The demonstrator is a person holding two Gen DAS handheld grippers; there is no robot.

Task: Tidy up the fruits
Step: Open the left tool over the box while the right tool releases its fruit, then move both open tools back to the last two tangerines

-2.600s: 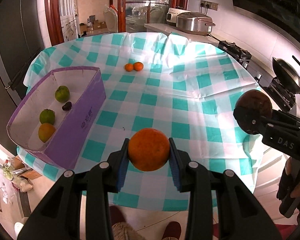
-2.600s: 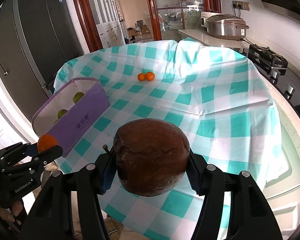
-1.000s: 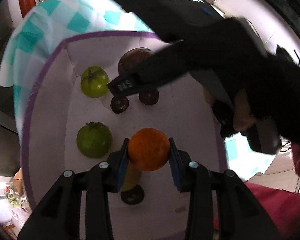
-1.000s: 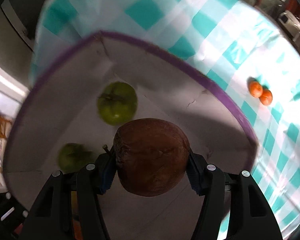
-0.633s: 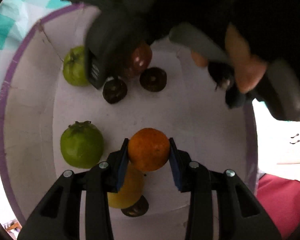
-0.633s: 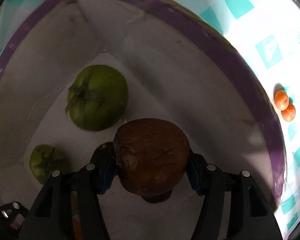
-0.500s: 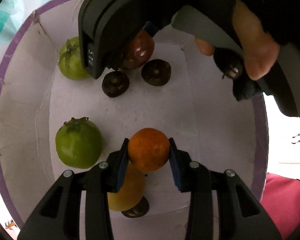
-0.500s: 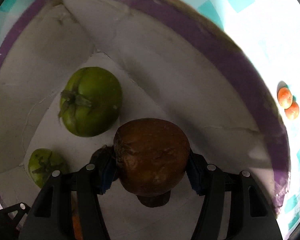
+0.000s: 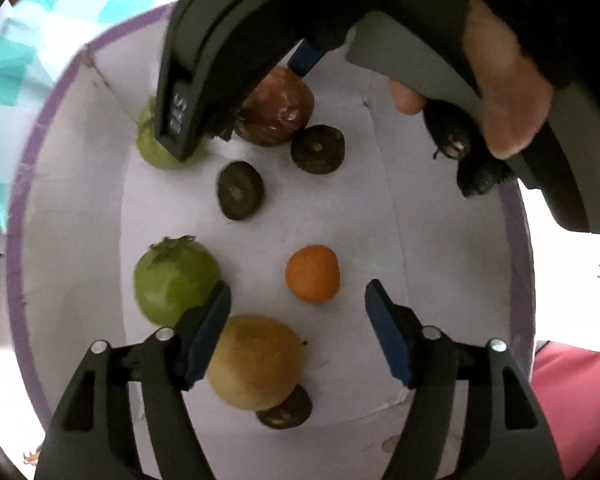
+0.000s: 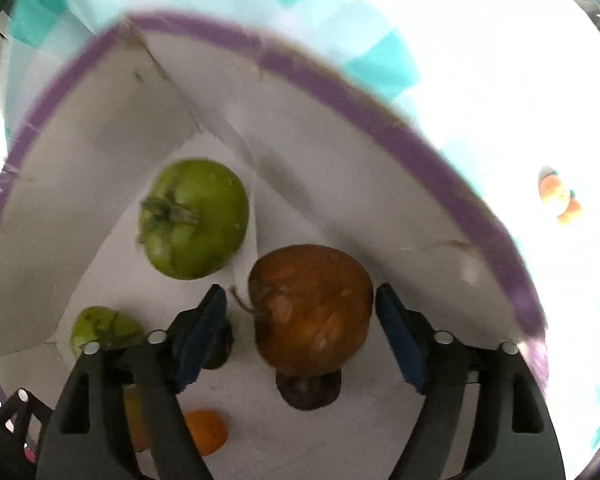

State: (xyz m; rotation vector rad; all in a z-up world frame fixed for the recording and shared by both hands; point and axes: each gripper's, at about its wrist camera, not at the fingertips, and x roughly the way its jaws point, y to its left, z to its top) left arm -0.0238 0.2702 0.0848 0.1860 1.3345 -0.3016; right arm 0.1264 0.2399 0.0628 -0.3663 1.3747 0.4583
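A: Left claw (image 9: 298, 306) status?
B: Jaws are spreading, pads off the small orange (image 9: 312, 273). It's sitting on the floor of the purple-rimmed box (image 9: 18, 240), between the pads, touching neither.
A: Right claw (image 10: 300, 318)?
B: Also opening. Brown fruit (image 10: 310, 308) is lying between its pads with gaps on both sides, inside the same box, just beside a green tomato (image 10: 194, 218).
A: Anything outside the box?
B: Two small oranges (image 10: 560, 200) are sitting on the checked cloth over the worktop, well apart from it.
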